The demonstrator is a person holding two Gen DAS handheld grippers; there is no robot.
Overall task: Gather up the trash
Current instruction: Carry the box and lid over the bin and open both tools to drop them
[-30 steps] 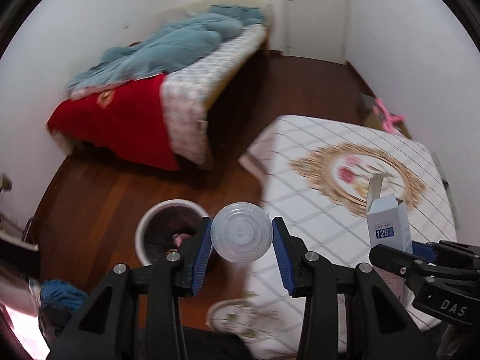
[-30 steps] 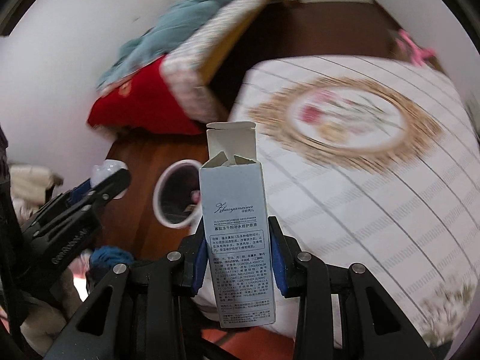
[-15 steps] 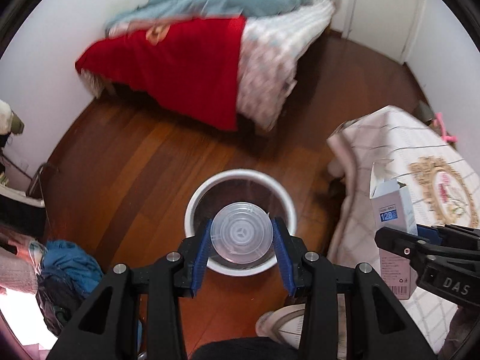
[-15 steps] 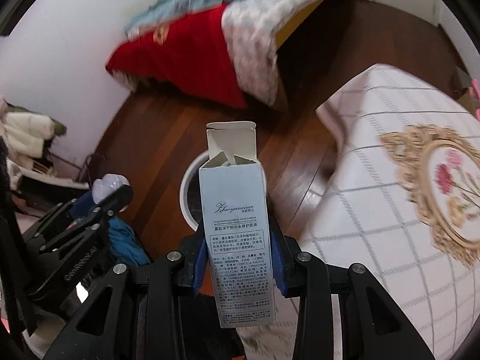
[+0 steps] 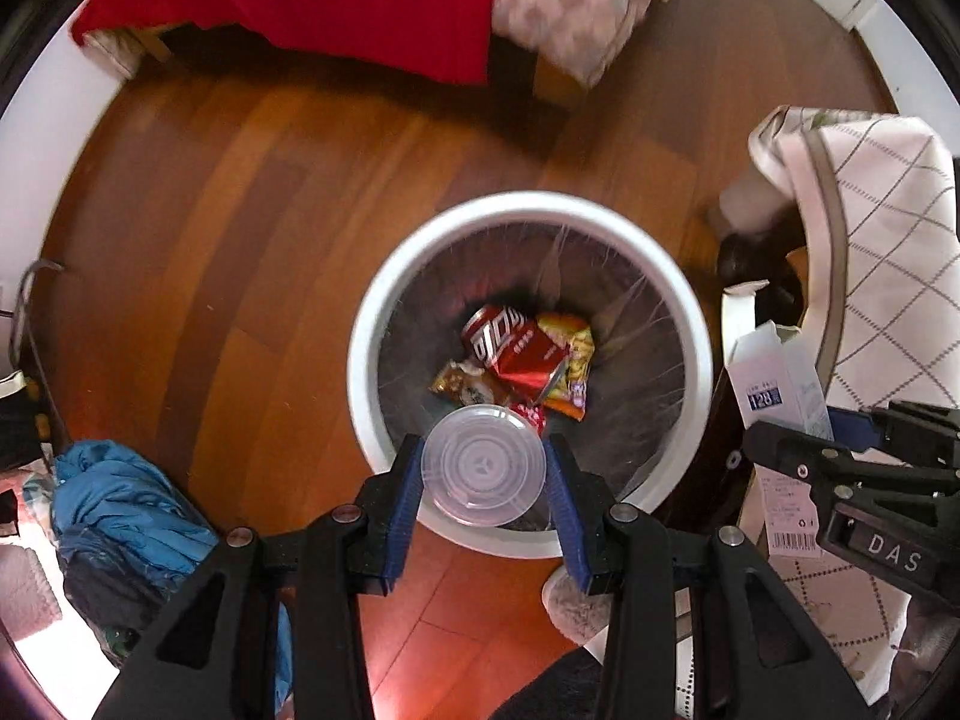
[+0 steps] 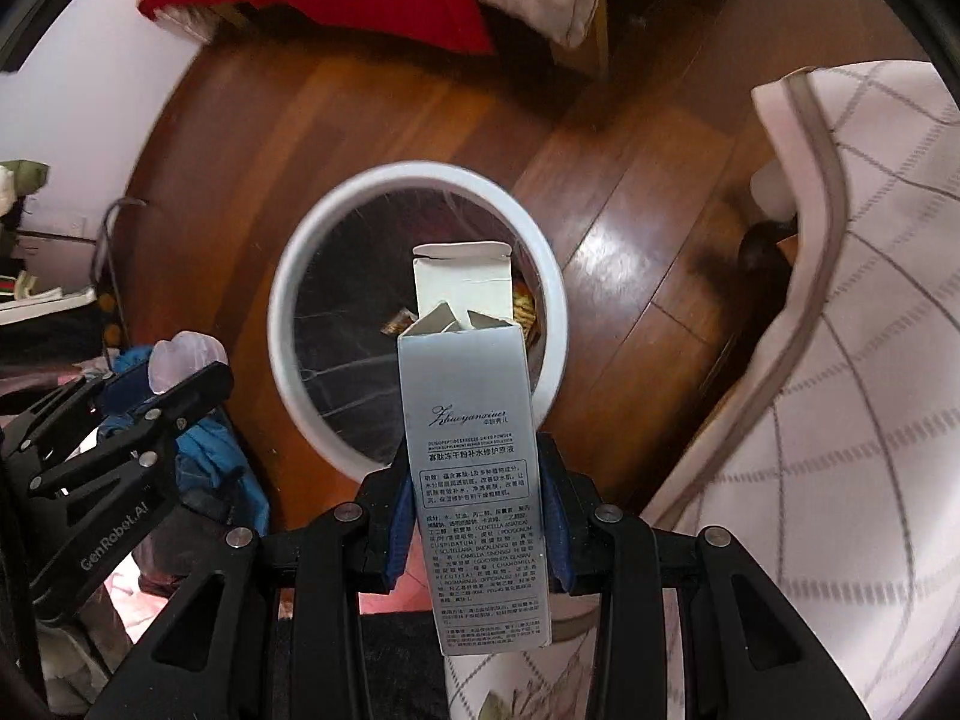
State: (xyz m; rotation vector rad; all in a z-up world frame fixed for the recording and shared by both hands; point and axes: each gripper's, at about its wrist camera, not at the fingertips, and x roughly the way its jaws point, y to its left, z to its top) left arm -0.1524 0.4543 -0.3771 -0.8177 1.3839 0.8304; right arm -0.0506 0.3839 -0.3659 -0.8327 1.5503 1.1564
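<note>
Your left gripper (image 5: 483, 476) clamps a clear lid (image 5: 483, 465), your right gripper (image 6: 474, 516) a carton (image 6: 474, 474) — both over the bin (image 5: 384, 420), tablecloth (image 5: 888, 252) beside.

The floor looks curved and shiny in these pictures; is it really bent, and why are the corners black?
Left wrist view: fisheye lens bows the wooden floor; black corners are the lens's edge; the bedding at the top is blurred. Right wrist view: same bowing, white glare on the boards beside the bin.

Both tools (image 5: 483, 480) (image 6: 474, 516) clamped, side by side
</note>
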